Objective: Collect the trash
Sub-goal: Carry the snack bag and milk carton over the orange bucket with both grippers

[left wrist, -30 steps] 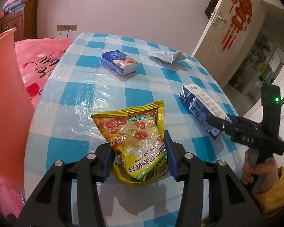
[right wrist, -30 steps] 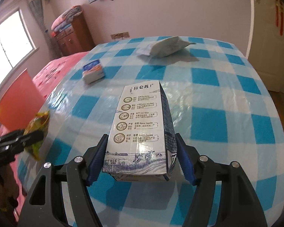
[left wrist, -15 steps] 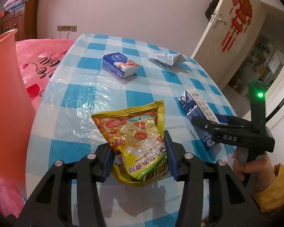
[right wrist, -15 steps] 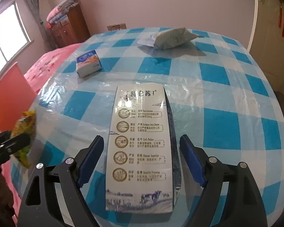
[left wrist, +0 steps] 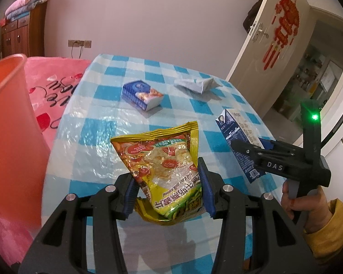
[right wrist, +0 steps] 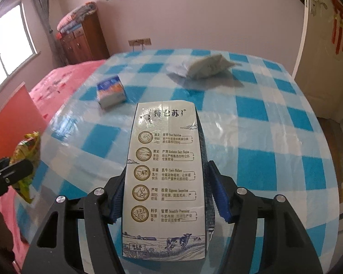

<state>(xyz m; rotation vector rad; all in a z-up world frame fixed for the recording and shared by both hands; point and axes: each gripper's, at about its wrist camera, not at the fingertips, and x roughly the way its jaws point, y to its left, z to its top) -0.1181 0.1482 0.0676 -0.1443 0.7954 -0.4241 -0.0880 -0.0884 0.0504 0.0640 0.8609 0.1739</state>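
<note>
My left gripper is shut on a yellow snack bag and holds it above the near edge of the blue checked table. My right gripper is shut on a white and blue milk carton, lifted off the table; the carton also shows in the left wrist view. An orange bin stands at the left, beside the table. A small blue box and a crumpled white packet lie on the far part of the table.
A pink bedspread lies behind the bin. A wooden cabinet stands at the back left. An open white door is at the right, past the table's edge.
My right gripper opened around the carton half a second ago, then shut on it and lifted it. My left gripper keeps the snack bag and has drawn back; the bin looms larger.
</note>
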